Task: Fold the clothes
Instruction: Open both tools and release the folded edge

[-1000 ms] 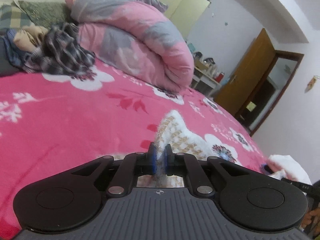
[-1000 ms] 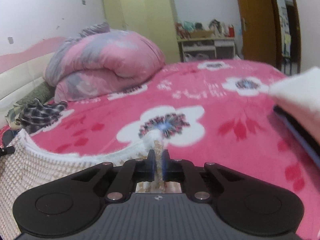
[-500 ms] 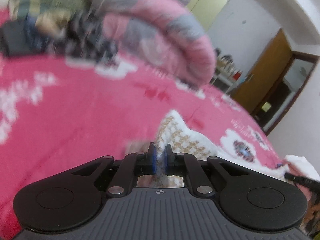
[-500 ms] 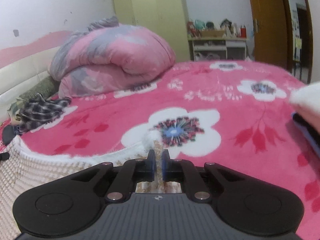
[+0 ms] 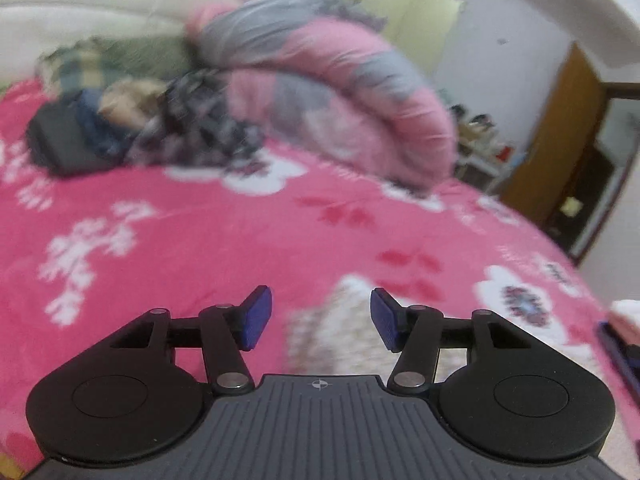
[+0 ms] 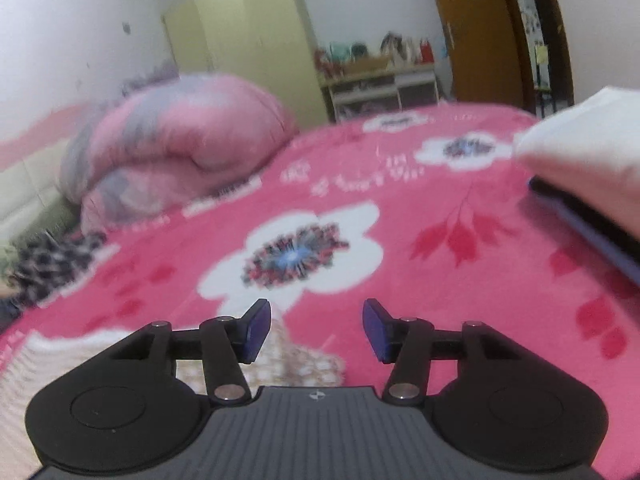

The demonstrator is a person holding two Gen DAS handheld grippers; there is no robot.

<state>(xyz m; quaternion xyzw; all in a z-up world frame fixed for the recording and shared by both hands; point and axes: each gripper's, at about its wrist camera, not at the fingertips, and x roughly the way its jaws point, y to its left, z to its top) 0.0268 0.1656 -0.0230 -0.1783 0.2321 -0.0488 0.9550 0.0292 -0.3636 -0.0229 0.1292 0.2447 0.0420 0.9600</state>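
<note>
Nearest in the left wrist view, the left tongs stand spread wide, blue pads well apart, gripping nothing. Between and just beyond them, at about 6 o'clock in the picture, lies the cream knitted sweater on the pink flowered bedspread, its edge rising in a soft hump. The view is blurred, so the knit's exact fold cannot be made out.

The right tongs are likewise wide apart and empty. The same sweater shows below them and runs off toward 8 o'clock along the lower left edge. Just past the tongs, at 12 o'clock, a large white flower with a dark centre is printed on the bedspread.

At 3 o'clock in the right view sits a white folded cloth atop a dark flat thing; what that is cannot be told.

Farther off, at 10 o'clock in the left view, a heap of dark and checked clothes lies on the bed. Behind it, at 12 o'clock, is a rolled pink and grey quilt.

Farthest back stand a pale yellow wardrobe, a cluttered shelf and a brown wooden door.
</note>
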